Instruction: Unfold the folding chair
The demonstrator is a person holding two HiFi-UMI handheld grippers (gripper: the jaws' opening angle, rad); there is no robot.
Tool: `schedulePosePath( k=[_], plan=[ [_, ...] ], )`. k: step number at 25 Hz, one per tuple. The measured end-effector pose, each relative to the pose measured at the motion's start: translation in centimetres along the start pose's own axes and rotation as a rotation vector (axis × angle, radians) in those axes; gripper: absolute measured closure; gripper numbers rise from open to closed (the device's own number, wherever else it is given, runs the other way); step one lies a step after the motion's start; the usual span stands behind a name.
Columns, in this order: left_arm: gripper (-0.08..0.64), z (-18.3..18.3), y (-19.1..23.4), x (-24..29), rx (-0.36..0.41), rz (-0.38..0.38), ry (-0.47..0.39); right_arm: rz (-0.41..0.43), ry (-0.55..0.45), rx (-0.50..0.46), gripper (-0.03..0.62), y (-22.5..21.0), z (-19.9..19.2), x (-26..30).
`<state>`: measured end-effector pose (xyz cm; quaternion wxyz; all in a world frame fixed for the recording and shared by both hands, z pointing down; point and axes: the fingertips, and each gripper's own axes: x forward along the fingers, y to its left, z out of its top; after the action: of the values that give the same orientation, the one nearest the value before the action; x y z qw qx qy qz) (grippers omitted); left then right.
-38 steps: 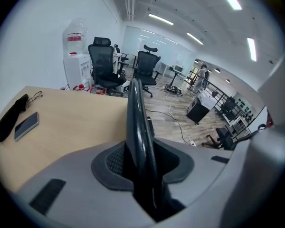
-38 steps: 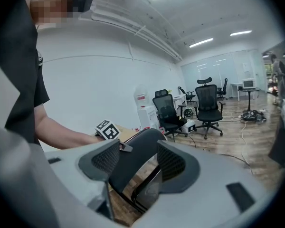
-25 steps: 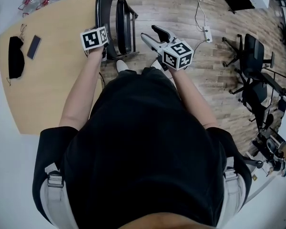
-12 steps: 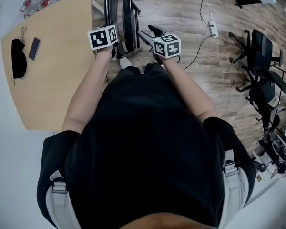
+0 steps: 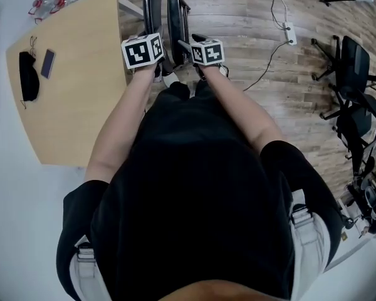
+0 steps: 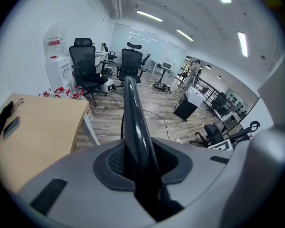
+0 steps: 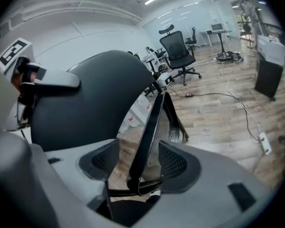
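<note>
The black folding chair (image 5: pixel 167 16) stands folded on the wood floor just beyond the table corner. My left gripper (image 5: pixel 144 52) is at its back panel. In the left gripper view the jaws (image 6: pixel 140 163) are shut on the glossy black rim of the backrest (image 6: pixel 133 113). My right gripper (image 5: pixel 203 51) sits beside it on the seat side. In the right gripper view its jaws (image 7: pixel 140 163) stand open around a thin black seat edge (image 7: pixel 149 122), with gaps on both sides. The dark backrest (image 7: pixel 95 99) fills that view's left, and the left gripper (image 7: pixel 35 82) shows on its rim.
A light wooden table (image 5: pixel 75 99) lies to the left with a phone (image 5: pixel 48 63) and a black pouch (image 5: pixel 28 83). A power strip with a cable (image 5: pixel 290 33) lies on the floor to the right. Office chairs (image 5: pixel 357 61) stand at the far right.
The right gripper has dropped and rolled in towards the chair, and its jaws now straddle the seat edge. The left gripper has shifted along with the backrest rim in its jaws.
</note>
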<state>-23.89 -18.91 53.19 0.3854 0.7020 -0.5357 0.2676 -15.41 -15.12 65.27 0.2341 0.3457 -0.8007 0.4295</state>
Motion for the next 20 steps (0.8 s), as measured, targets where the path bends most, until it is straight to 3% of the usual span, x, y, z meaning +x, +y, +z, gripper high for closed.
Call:
schedulePosePath(
  k=[9,20],
  plan=[
    [0.474,0.5,-2.2,0.8,0.012,0.003,-0.015,-0.109,0.144,0.03,0.331,-3.1,-2.8,4.9],
    [0.471,0.4,-3.1,1.1,0.021,0.001,-0.011,-0.156,0.238,0.1,0.325,-2.3,-6.6,7.2]
  ],
)
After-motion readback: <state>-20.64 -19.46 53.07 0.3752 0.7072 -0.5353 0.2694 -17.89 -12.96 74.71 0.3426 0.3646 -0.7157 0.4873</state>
